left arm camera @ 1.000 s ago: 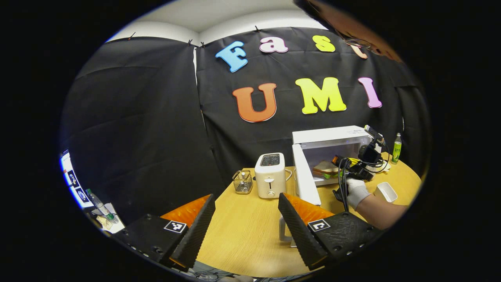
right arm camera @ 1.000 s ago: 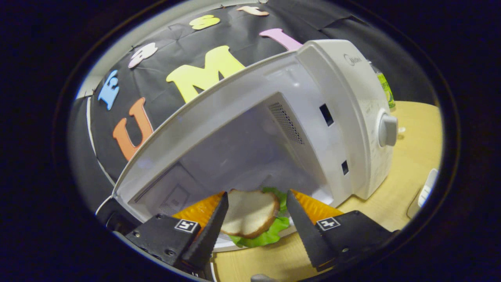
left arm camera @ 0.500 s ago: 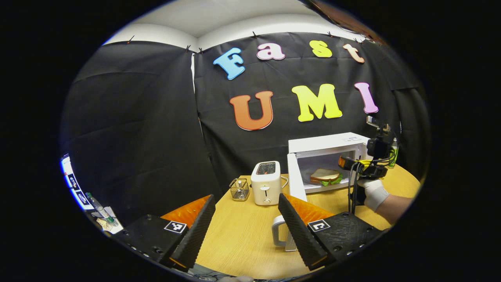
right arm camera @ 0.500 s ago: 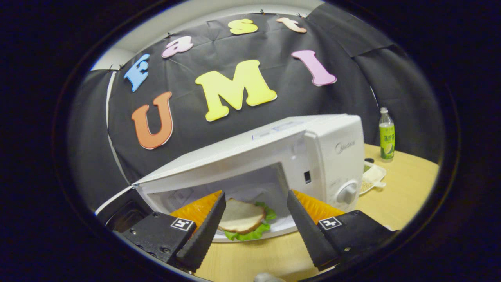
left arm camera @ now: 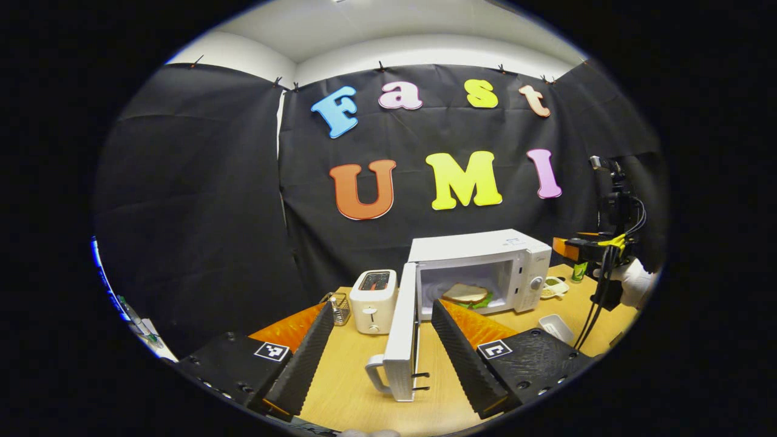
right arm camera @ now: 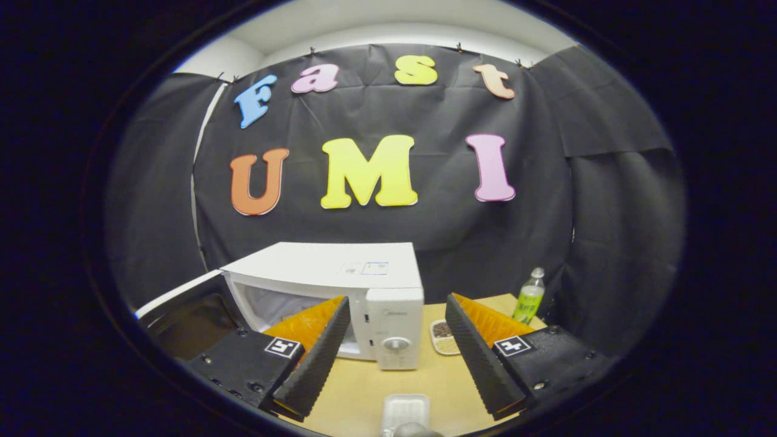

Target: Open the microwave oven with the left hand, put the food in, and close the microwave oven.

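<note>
The white microwave [left arm camera: 479, 261] stands on the wooden table [left arm camera: 352, 388] with its door [left arm camera: 403, 331] swung wide open toward me. A sandwich [left arm camera: 466, 294] with lettuce lies inside the cavity. My left gripper [left arm camera: 382, 358] is open and low over the table; the door's edge and handle [left arm camera: 375, 373] show between its fingers, ungripped. My right gripper [left arm camera: 570, 247], held by a gloved hand [left arm camera: 634, 285], hovers right of the microwave. In the right gripper view it [right arm camera: 394, 358] is open and empty, facing the microwave [right arm camera: 340, 279] from a distance, near its dial [right arm camera: 396, 344].
A white toaster [left arm camera: 371, 293] and a small wire basket [left arm camera: 340, 306] stand left of the microwave. A green bottle [right arm camera: 529, 296] and a small dish of grains [right arm camera: 444, 337] sit to its right. An empty white tray [right arm camera: 403, 413] lies near the table's front.
My right gripper has pulled back out of the microwave and risen, leaving the sandwich inside. My left gripper has shifted so the open door now shows between its fingers.
</note>
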{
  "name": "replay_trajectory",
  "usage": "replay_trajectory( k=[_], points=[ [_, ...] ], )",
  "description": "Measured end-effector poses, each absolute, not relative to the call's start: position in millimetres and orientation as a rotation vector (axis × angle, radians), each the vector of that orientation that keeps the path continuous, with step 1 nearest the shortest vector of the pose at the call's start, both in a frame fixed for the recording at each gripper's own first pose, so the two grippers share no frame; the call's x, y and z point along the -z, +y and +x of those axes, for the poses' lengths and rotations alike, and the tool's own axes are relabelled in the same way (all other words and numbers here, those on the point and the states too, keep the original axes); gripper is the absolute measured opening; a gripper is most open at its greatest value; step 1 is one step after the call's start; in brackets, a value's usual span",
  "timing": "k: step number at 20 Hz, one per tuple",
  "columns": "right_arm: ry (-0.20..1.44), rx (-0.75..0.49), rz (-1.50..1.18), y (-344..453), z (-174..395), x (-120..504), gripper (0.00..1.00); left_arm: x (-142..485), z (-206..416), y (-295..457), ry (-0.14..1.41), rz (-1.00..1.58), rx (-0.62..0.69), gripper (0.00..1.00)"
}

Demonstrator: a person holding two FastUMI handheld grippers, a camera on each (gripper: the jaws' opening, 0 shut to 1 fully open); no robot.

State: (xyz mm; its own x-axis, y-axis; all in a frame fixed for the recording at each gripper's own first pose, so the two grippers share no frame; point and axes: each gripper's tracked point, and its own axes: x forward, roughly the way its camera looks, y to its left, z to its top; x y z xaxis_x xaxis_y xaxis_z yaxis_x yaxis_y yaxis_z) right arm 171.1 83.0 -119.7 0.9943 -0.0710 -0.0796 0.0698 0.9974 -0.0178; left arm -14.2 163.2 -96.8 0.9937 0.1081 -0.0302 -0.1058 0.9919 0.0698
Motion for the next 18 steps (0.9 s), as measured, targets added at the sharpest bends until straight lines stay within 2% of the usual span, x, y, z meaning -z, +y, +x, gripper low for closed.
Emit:
replay_trajectory(
  k=[1, 2, 3, 4, 5, 6, 7, 8, 9, 10, 11, 12, 13, 14, 15, 18],
  points=[
    [0.079, 0.069, -0.043, 71.5, 156.9, 113.7, 1.00, 94.0, -13.3, 159.1, 0.024, 0.074, -0.102, 0.90],
    [0.087, 0.070, -0.070, 60.5, 142.1, 109.2, 0.92, 91.2, -13.7, 154.4, 0.016, 0.078, -0.089, 0.96],
    [0.095, 0.068, -0.087, 50.2, 129.1, 106.8, 0.92, 88.8, -12.6, 150.9, 0.008, 0.084, -0.087, 0.89],
    [0.101, 0.070, -0.103, 40.7, 113.0, 104.3, 0.92, 87.3, -11.0, 147.8, 0.003, 0.086, -0.076, 0.92],
    [0.108, 0.074, -0.108, 34.5, 103.3, 101.9, 0.92, 86.6, -8.7, 145.2, 0.000, 0.088, -0.069, 0.78],
    [0.114, 0.080, -0.112, 28.4, 91.5, 99.9, 1.00, 87.1, -4.3, 143.5, 0.000, 0.088, -0.057, 0.72],
    [0.124, 0.092, -0.109, 21.9, 83.7, 99.7, 0.92, 89.0, -3.4, 135.0, 0.001, 0.084, -0.021, 0.70],
    [0.137, 0.104, -0.096, 16.6, 74.9, 99.7, 0.92, 90.5, -2.1, 128.0, 0.004, 0.083, 0.011, 0.70],
    [0.145, 0.114, -0.070, 14.4, 66.5, 99.1, 0.92, 93.2, 0.8, 125.9, 0.005, 0.086, 0.037, 0.58],
    [0.148, 0.117, -0.050, 12.9, 61.3, 95.8, 0.92, 96.8, 2.6, 128.4, 0.017, 0.087, 0.044, 0.59],
    [0.143, 0.124, -0.045, 10.7, 55.8, 92.7, 0.92, 100.4, 2.6, 127.0, 0.027, 0.084, 0.067, 0.37],
    [0.137, 0.131, -0.053, 7.8, 52.9, 88.9, 0.92, 101.5, 3.4, 131.1, 0.024, 0.088, 0.054, 0.32],
    [0.123, 0.131, -0.064, 7.0, 49.7, 83.0, 1.00, 100.0, 4.1, 137.4, 0.012, 0.093, 0.034, 0.16],
    [0.117, 0.130, -0.068, 6.5, 47.7, 77.6, 1.00, 102.3, 7.4, 143.8, 0.012, 0.099, 0.022, 0.09],
    [0.115, 0.133, -0.070, 4.2, 47.3, 76.4, 0.92, 105.2, 6.4, 150.3, 0.018, 0.097, 0.001, 0.01],
    [0.120, 0.139, -0.053, 4.5, 43.1, 71.1, 0.92, 120.4, 10.9, 168.3, 0.017, 0.065, 0.005, 0.00]
  ],
)
